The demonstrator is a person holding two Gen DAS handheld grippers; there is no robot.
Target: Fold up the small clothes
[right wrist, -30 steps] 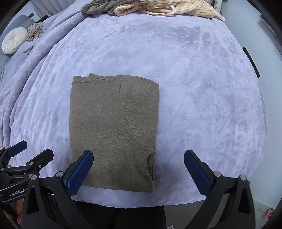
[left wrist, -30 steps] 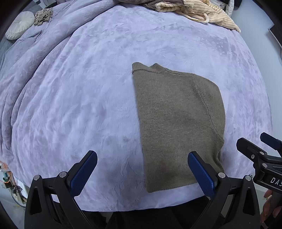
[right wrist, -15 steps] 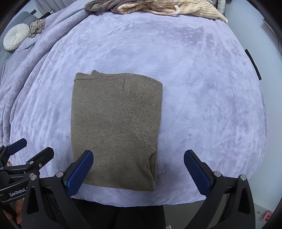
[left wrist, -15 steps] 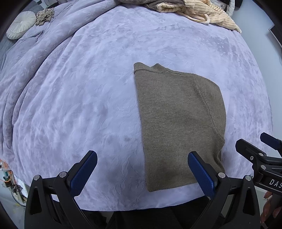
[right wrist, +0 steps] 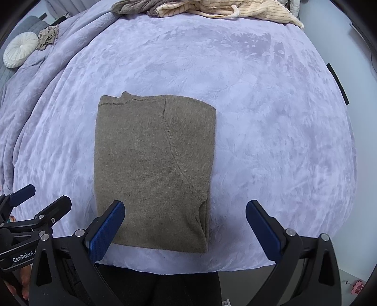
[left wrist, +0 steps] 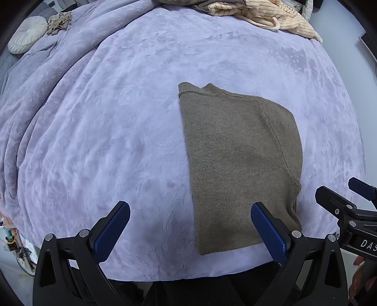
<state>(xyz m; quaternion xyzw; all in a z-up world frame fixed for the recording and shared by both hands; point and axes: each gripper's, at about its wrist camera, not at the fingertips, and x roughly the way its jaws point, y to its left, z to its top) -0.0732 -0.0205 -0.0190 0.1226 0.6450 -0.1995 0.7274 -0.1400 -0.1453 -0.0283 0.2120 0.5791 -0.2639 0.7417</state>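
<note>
An olive-brown knit sweater (right wrist: pixel 153 169) lies folded into a tall rectangle on a bed covered with a lavender plush blanket (right wrist: pixel 271 141), close to the near edge of the bed. Its collar end points away from me and its hem end lies nearest me; a curved sleeve seam runs down its right half, and the right edge shows stacked layers of fabric. My left gripper (left wrist: pixel 189 231) hovers above the near edge of the bed with its blue-padded fingers spread wide and nothing between them; its right finger hangs over the sweater's near corner, and I cannot tell if it touches the knit. My right gripper (right wrist: pixel 185 231) is likewise spread wide and empty, its left finger over the sweater's near left corner and its right finger over bare blanket. At the far end of the bed sits a heap of clothes (right wrist: pixel 212 9), cream ribbed fabric over grey-brown cloth. Far to the left rest a round white cushion (right wrist: pixel 20 53) and a small crumpled beige cloth (right wrist: pixel 48 36) just beside it.
</note>
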